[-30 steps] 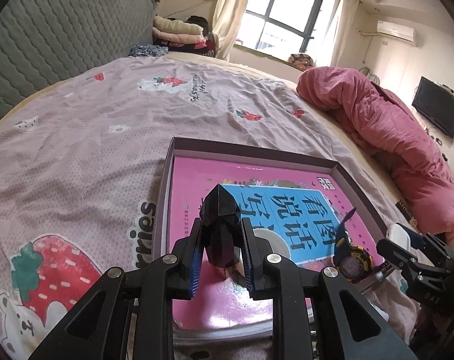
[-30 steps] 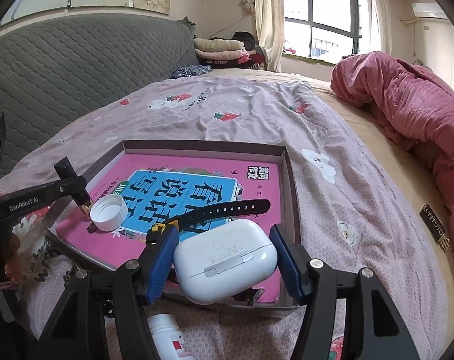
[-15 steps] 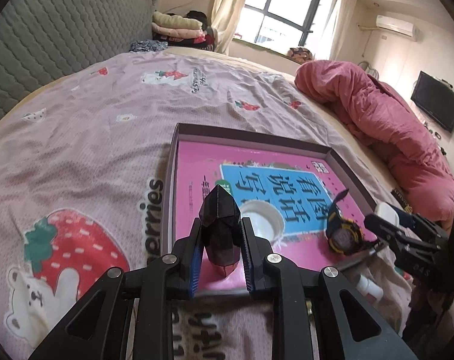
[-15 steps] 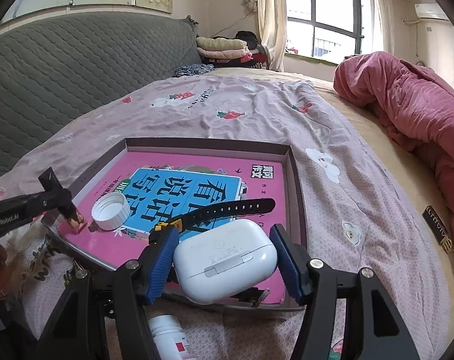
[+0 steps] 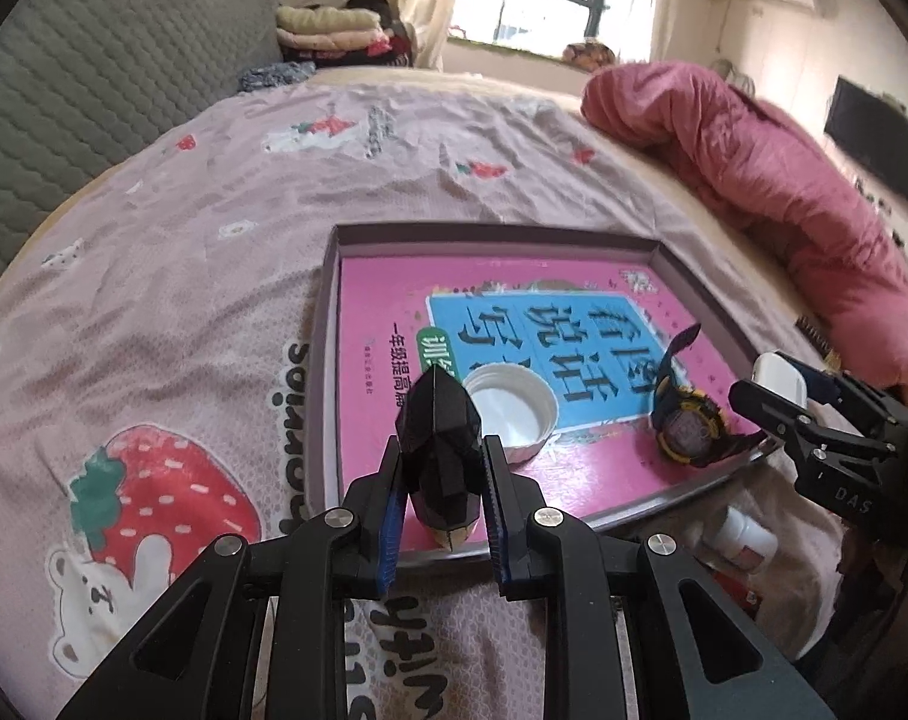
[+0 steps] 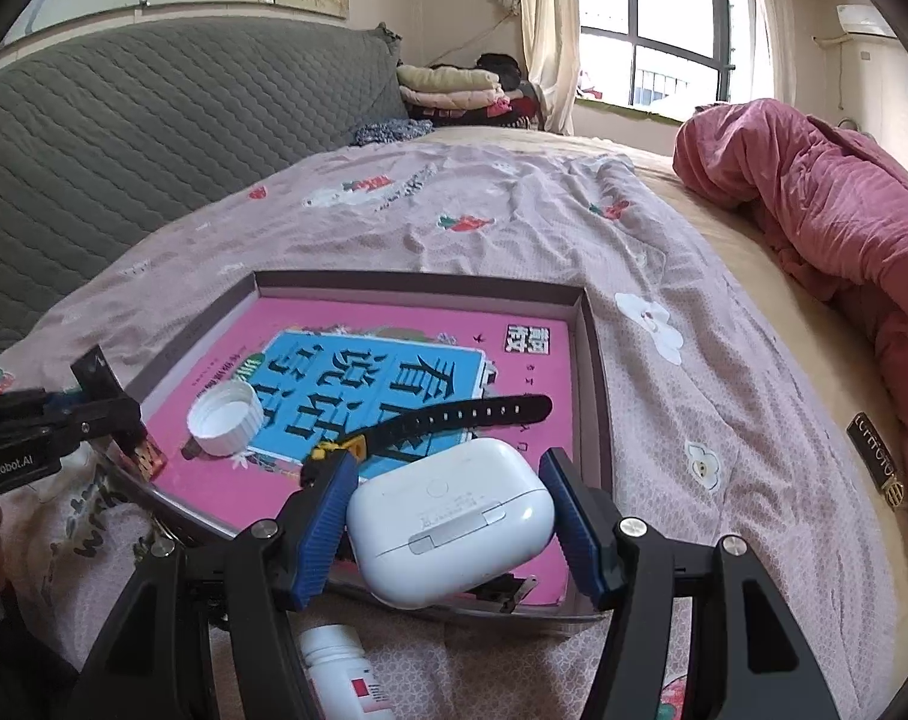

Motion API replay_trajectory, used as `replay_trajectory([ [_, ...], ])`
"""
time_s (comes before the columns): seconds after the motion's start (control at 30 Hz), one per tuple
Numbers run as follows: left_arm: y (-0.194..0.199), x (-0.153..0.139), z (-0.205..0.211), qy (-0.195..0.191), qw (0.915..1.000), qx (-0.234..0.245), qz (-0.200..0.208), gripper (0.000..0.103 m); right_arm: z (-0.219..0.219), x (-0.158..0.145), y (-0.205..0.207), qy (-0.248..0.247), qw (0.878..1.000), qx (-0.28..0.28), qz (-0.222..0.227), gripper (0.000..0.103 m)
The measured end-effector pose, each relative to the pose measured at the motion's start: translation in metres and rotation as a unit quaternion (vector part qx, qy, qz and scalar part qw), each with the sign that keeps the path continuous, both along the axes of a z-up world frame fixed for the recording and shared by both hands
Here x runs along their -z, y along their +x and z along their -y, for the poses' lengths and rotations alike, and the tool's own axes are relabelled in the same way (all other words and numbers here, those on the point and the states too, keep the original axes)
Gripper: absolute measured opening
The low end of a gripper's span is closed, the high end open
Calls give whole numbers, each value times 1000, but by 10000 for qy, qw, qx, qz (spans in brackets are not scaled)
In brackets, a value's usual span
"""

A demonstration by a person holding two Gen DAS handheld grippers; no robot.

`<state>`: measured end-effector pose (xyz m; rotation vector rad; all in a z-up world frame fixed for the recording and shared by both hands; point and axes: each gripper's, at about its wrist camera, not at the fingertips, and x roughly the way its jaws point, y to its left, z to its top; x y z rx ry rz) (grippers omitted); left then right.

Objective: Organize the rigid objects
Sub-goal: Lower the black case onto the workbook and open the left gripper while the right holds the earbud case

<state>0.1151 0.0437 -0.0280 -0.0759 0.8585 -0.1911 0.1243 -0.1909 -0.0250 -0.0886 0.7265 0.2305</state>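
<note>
One tray (image 5: 327,324); left gripper (image 5: 443,480) pinching one faceted black object (image 5: 438,438), right gripper (image 6: 450,510) one earbud case (image 6: 454,531).

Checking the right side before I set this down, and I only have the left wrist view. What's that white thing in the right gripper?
Observer: A white earbud case, clamped in the right gripper above the near right corner of the tray.
Operator: Is the watch strap clear of it?
Observer: The watch strap runs flat across the book, just behind the case. Whether they touch is hidden.
Operator: And the small bottle?
Observer: The white bottle is on the bedspread outside the tray, directly below that gripper's left finger.
</note>
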Motion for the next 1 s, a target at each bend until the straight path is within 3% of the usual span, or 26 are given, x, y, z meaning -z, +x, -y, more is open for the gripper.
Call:
replay_trajectory([
  [0.13, 14, 17, 3, -11, 9991, -3, -430, 23, 2, 4, 2, 3, 10000, 7, -57, 63],
  [0.73, 36, 27, -5, -462, 9979, -26, -463, 23, 1, 14, 16, 50, 9996, 60, -263, 63],
  [1.0, 60, 26, -7, -494, 9952, 159, -827, 23, 0, 13, 21, 10, 9996, -9, -267, 63],
])
